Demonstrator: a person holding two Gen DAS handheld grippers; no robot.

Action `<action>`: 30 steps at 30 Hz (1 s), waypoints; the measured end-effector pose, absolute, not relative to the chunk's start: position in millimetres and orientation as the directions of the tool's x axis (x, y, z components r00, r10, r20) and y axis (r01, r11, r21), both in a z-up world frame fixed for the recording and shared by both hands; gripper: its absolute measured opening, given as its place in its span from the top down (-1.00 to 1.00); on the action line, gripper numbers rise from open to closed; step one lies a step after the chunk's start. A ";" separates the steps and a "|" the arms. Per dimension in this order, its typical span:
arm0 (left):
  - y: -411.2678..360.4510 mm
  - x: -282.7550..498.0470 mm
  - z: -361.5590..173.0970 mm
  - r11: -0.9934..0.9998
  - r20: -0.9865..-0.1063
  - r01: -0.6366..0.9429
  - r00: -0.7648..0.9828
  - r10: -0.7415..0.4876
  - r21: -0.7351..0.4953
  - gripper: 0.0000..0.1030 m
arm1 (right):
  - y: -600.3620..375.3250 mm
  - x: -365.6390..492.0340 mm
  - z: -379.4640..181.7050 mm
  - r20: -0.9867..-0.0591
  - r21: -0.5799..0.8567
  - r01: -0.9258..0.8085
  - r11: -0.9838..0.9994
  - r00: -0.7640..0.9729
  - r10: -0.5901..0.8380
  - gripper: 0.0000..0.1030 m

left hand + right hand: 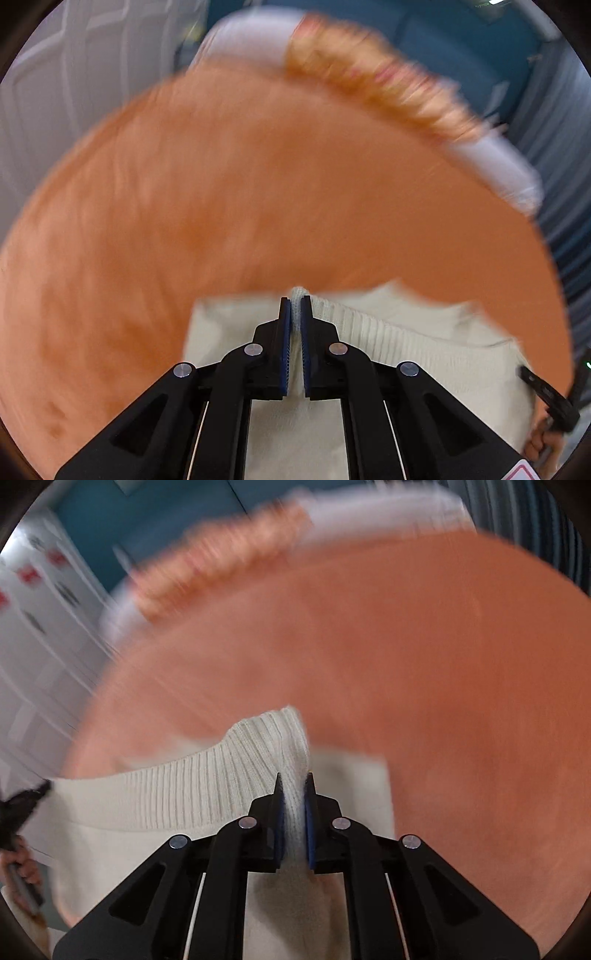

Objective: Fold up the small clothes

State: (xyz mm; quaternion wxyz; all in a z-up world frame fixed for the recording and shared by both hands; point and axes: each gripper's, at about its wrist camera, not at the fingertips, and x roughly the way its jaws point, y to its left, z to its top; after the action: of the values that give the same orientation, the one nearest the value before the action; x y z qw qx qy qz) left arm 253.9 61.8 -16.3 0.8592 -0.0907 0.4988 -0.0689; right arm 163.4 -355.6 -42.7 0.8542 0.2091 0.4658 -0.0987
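A cream ribbed knit garment (424, 343) hangs between both grippers above an orange cloth-covered surface (258, 192). My left gripper (295, 306) is shut on one corner of its ribbed hem. My right gripper (294, 782) is shut on the other corner of the garment (177, 794). The hem stretches between the two grippers. The rest of the garment drops below the fingers and is hidden. Both views are blurred by motion.
The orange surface (424, 664) fills most of both views. A fringed orange-and-white cloth (376, 81) lies at its far edge, and it also shows in the right wrist view (221, 561). A blue wall and white cabinets stand behind.
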 end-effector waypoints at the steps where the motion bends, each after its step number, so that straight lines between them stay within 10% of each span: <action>1: 58.5 252.3 -33.9 0.979 -0.865 0.010 0.465 -0.185 -0.204 0.86 | -350.4 156.6 -36.6 -0.820 0.236 0.365 0.900 0.572 -0.017 0.73; 6: 45.1 209.4 -10.6 0.998 -0.830 0.041 0.555 -0.061 -0.046 0.70 | -319.4 108.9 12.4 -0.751 0.199 0.357 0.913 0.654 -0.092 0.57; 16: -18.5 77.9 -32.6 0.954 -0.864 0.261 0.436 -0.253 -0.148 0.62 | -153.2 60.0 -23.8 -0.805 0.170 -0.104 0.980 0.559 0.199 0.64; 25: 102.2 78.8 -51.2 0.977 -0.871 0.019 0.449 -0.199 -0.213 0.85 | -301.0 3.7 -35.8 -0.833 0.273 0.265 0.925 0.545 0.090 1.00; 30: 108.3 71.1 -21.6 0.975 -0.841 0.007 0.505 -0.197 -0.224 0.88 | -294.1 -5.1 -9.7 -0.823 0.221 0.288 0.932 0.568 0.019 0.83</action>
State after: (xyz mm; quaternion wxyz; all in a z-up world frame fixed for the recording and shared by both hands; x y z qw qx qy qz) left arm 71.1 108.3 -21.6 0.8620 -0.0959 0.4942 -0.0590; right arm -5.1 -294.2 -9.7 0.8695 0.1675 0.4582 -0.0772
